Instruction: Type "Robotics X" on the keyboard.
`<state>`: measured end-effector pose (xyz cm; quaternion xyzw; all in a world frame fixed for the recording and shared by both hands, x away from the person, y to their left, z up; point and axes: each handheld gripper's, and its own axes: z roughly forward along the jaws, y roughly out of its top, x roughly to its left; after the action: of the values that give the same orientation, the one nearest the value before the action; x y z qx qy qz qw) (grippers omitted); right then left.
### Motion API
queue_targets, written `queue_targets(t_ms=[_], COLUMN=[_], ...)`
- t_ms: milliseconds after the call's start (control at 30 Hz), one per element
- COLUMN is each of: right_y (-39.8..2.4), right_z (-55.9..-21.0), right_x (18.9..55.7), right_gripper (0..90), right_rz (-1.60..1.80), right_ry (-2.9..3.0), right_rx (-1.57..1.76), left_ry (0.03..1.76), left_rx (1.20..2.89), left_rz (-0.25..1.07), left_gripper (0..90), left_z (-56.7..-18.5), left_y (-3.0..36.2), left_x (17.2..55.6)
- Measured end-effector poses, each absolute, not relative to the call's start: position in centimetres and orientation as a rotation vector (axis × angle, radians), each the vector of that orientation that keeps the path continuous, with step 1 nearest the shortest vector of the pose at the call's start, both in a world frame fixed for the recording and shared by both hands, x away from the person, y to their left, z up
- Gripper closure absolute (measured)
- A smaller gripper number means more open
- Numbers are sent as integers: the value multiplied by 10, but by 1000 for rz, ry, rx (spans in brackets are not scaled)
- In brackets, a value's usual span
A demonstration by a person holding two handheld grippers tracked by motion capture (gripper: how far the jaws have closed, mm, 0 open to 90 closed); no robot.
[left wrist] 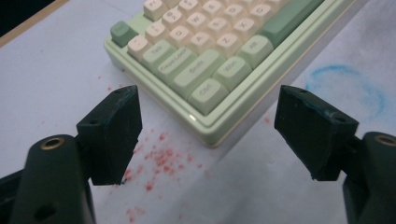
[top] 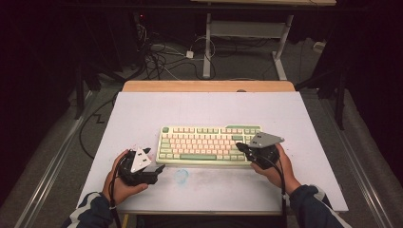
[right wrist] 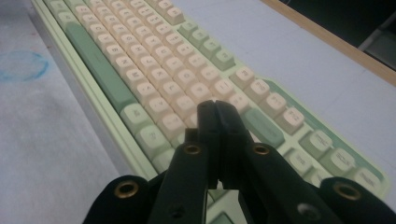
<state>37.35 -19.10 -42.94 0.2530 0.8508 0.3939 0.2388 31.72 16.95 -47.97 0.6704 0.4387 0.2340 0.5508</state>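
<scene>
Left gripper (left wrist: 208,140) with jaws spread wide and nothing between them, green keyboard's (left wrist: 219,56) near corner just ahead, right gripper (right wrist: 217,109) pressed fully closed, tips over the keyboard's right-hand keys, blue ring (top: 181,175) on the white table (top: 142,109) between both grippers.

We see a keyboard (left wrist: 210,70) of smooth plastic, its green case edge faintly glossy and its keycaps matt. The table (top: 294,123) wears a matt white paper-like sheet over a wooden edge. The left tool (left wrist: 208,135) has matt black, slightly rough pads.
</scene>
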Motion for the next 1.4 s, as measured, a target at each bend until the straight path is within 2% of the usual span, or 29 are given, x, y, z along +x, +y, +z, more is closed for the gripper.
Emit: queue_targets(t_ms=[567,1133,1400], right_y=[-129,-115,-120], right_z=[-439,-450,-445], right_x=[413,423,420], right_gripper=[900,900,884], right_rz=[981,881,944], right_ry=[2422,2447,2430], right_rx=[661,662,678], left_ry=[1047,1046,1050], left_rx=[1598,1622,1628], left_rz=[558,544,552], left_gripper=[221,221,221], left_z=[-482,-484,-485], left_y=[171,170,170], left_x=[319,319,320])
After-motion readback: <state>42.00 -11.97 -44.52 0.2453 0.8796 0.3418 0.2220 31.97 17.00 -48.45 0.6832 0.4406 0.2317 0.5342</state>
